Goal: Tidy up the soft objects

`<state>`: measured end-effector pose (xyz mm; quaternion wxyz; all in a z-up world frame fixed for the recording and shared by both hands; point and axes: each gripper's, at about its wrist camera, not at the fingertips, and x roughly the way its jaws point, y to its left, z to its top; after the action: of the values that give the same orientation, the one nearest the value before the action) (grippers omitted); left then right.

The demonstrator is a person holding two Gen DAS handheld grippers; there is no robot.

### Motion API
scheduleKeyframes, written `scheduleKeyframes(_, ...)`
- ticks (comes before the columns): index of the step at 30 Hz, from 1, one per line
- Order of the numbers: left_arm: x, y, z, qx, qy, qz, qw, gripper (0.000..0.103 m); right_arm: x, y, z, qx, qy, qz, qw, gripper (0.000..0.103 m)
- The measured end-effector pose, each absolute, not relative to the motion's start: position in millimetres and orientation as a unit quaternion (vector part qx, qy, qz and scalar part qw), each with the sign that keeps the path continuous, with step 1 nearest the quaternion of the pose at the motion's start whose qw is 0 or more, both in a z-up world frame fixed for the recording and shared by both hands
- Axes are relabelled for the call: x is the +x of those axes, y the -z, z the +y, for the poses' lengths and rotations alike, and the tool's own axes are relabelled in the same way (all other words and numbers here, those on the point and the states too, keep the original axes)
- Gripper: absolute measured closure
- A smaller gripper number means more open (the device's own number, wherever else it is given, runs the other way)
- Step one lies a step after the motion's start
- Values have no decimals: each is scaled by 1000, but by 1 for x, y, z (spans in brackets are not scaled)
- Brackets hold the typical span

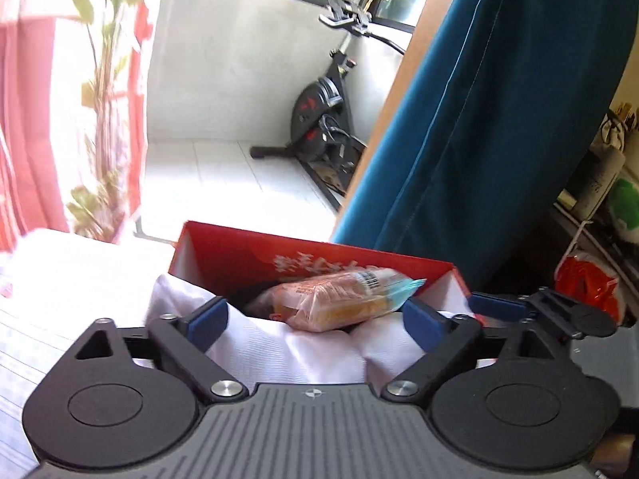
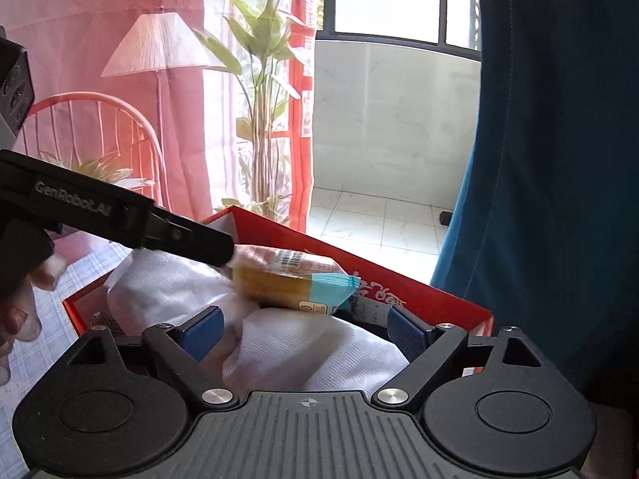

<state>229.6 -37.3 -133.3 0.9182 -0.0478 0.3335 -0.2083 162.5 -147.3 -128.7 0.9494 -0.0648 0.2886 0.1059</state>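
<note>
Snack packet (image 1: pixel 339 299) in red box (image 1: pixel 223 251), between open left gripper (image 1: pixel 315 319) pads, untouched.

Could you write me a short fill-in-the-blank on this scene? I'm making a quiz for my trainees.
1. The snack packet lies on top of white ____ inside the box.
2. The box holding the soft things is ____ in colour.
3. The left hand-held gripper has its jaws ____, gripping nothing.
4. The curtain on the right is dark ____.

Missing words: cloth; red; open; blue
</note>
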Motion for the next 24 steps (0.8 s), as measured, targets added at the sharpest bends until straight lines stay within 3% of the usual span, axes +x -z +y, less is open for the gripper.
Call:
scheduleKeyframes(4, 206, 116, -32, -10, 188, 308, 933, 0, 142, 122, -153, -54, -79, 276, 956, 1)
scheduleKeyframes(16, 122, 51, -1, 65, 101, 251, 960, 0, 66, 48, -148, 13, -34, 213, 976, 0)
scheduleKeyframes(24, 58, -10, 35, 7, 98, 211, 973, 0, -2, -15, -132, 37, 1, 169, 985, 0)
